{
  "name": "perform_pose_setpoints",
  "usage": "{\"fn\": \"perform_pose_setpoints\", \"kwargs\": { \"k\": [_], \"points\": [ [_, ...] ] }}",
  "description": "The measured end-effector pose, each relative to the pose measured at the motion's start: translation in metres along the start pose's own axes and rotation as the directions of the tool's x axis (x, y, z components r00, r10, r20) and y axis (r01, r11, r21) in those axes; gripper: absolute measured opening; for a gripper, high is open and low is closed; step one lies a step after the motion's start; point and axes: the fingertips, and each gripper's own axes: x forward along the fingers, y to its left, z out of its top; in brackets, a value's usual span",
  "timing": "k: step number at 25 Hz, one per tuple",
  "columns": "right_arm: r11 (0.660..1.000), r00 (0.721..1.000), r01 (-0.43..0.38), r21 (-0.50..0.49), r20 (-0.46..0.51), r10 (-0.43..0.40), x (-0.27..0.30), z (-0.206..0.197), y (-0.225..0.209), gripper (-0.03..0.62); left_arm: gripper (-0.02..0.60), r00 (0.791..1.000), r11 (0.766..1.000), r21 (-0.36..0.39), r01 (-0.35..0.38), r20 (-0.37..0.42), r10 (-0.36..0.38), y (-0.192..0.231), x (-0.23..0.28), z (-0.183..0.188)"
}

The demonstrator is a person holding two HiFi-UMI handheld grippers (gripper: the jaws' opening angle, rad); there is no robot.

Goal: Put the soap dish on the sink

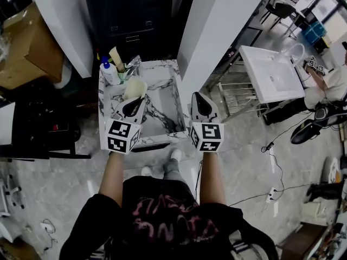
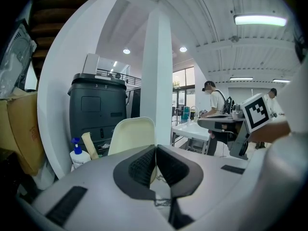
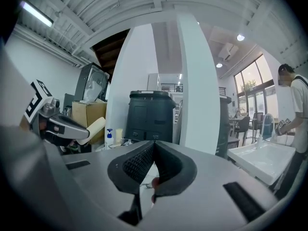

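Note:
A cream soap dish (image 1: 134, 88) stands on edge between the jaws of my left gripper (image 1: 132, 108), which is shut on it above the left side of the marble sink (image 1: 161, 116). In the left gripper view the soap dish (image 2: 132, 135) rises behind the closed pads of the left gripper (image 2: 155, 151). My right gripper (image 1: 201, 106) hovers at the sink's right rim, shut with nothing in it. The right gripper view shows the right gripper (image 3: 153, 147) with its pads pressed together and the soap dish (image 3: 92, 128) off to the left.
A pump bottle with a blue top (image 1: 108, 69) and a cream tube (image 1: 116, 58) stand at the sink's back left corner. A black cabinet (image 1: 135, 15) and a white pillar (image 1: 217, 31) are behind. A cardboard box (image 1: 21, 47) is left, a white basin (image 1: 271, 75) right.

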Motion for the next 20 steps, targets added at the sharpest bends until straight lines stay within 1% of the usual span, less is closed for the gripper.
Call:
{"fn": "perform_pose_setpoints", "kwargs": {
  "k": [10,14,20],
  "points": [
    [0.998,0.998,-0.057,0.011,-0.015,0.058,0.065,-0.01,-0.058,0.014,0.021,0.998,0.999,0.001,-0.036,-0.05,0.036,0.005,0.08,0.01],
    [0.997,0.997,-0.079,0.011,-0.014,0.079,0.089,-0.011,-0.08,0.014,0.023,0.996,0.998,-0.013,-0.06,-0.062,0.06,0.01,0.109,0.011],
    [0.993,0.992,-0.121,0.013,-0.026,0.121,0.118,-0.02,-0.102,0.014,0.021,0.992,0.996,-0.013,-0.092,-0.086,0.09,0.014,0.146,0.013]
  ]
}}
